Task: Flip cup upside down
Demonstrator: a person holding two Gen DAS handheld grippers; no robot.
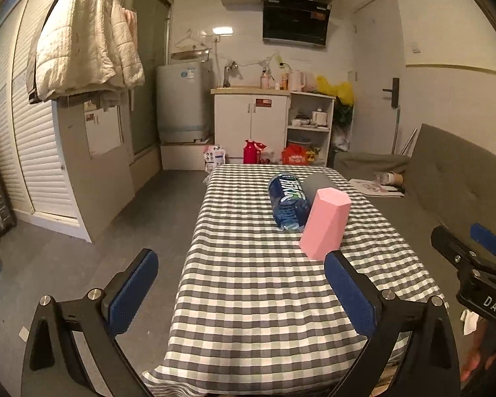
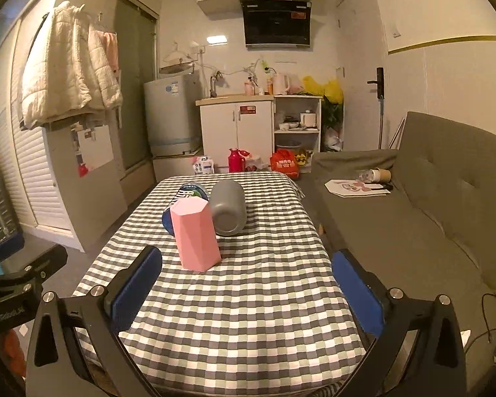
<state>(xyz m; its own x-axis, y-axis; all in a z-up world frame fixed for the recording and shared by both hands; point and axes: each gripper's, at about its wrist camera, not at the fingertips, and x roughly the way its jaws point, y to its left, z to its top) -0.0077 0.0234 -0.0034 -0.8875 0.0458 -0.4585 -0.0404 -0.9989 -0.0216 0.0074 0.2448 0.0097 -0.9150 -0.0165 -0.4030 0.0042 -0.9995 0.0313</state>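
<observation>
A pink faceted cup stands on the checked tablecloth, its flat closed end up; it also shows in the right wrist view. Behind it lie a blue labelled bottle and a grey cup on their sides. My left gripper is open and empty, near the table's front, the cup just beyond its right finger. My right gripper is open and empty, short of the pink cup. The right gripper also shows at the right edge of the left wrist view.
A grey sofa runs along the table's right side, with papers and a paper cup on it. Floor lies to the table's left. Kitchen cabinets, a washing machine and bags stand beyond the far edge.
</observation>
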